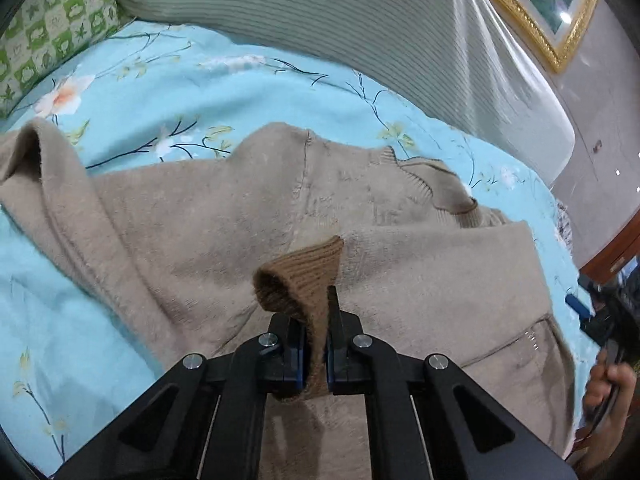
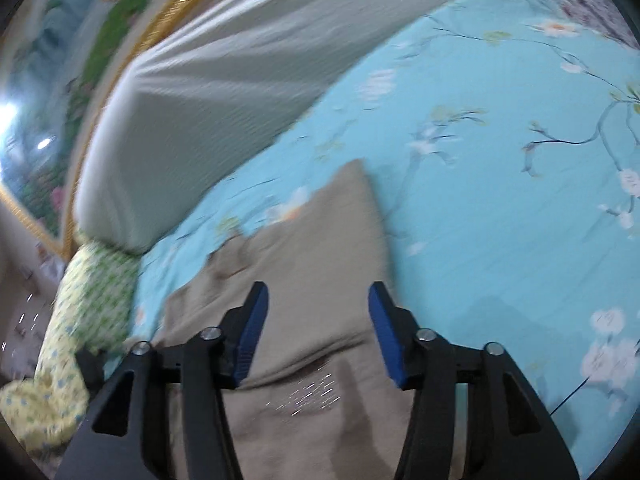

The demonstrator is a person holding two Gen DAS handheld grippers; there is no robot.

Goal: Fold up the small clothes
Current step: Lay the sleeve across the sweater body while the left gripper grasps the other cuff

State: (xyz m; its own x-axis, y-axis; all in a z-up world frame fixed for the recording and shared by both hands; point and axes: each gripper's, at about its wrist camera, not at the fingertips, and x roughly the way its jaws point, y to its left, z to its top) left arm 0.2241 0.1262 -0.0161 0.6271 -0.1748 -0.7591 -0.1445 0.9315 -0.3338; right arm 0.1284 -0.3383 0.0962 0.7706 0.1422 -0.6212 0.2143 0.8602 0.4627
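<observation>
A small beige knit sweater (image 1: 224, 216) lies spread on a light-blue floral bed sheet (image 1: 248, 92). My left gripper (image 1: 316, 320) is shut on the brown ribbed sleeve cuff (image 1: 304, 276) and holds it over the sweater's body. The right gripper (image 1: 600, 312) shows at the right edge of the left wrist view, held by a hand. In the right wrist view my right gripper (image 2: 318, 300) is open and empty, just above the sweater (image 2: 304, 264), near its edge. That view is blurred by motion.
A grey-white ribbed bolster (image 1: 360, 32) runs along the far side of the bed. A green patterned pillow (image 1: 52, 28) lies at the far left. A gold-framed picture (image 1: 532, 12) hangs behind. A yellow-green dotted cloth (image 2: 76, 328) lies at the left.
</observation>
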